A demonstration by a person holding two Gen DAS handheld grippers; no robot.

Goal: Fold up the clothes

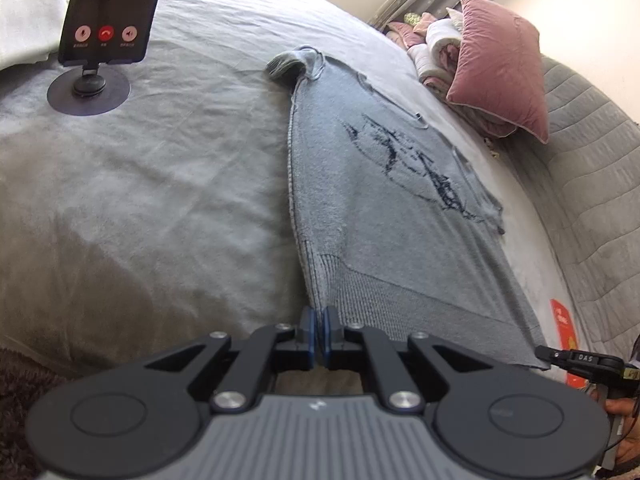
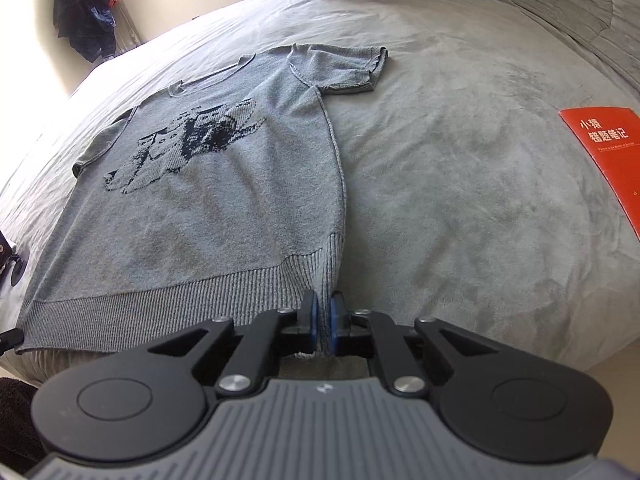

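A: Down at the near edge, the left gripper [image 1: 320, 330] has its blue pads pressed together on the ribbed hem corner of the grey knit sweater [image 1: 384, 184]. Clamped tight, fabric pinched between.

B: Same story on the other side: the right gripper [image 2: 324, 320] is closed on the opposite hem corner, a strip of knit squeezed between its pads.

A: And the sweater itself lies flat on the grey bedspread [image 1: 160, 184], front up, hem toward us, dark knitted picture across the chest, short sleeves spread out.

B: From the right wrist view the far sleeve [image 2: 352, 68] lies flat beside the shoulder. An orange booklet [image 2: 604, 152] sits well off to the right on the cover.

A: Left view, further back: a phone on a round stand [image 1: 94, 84], screen showing red call buttons, resting on the bed apart from the sweater.

B: Farthest off, a pink cushion [image 1: 500, 68] leaning on piled bedding, and dark clothes hanging [image 2: 86, 12] near the window.
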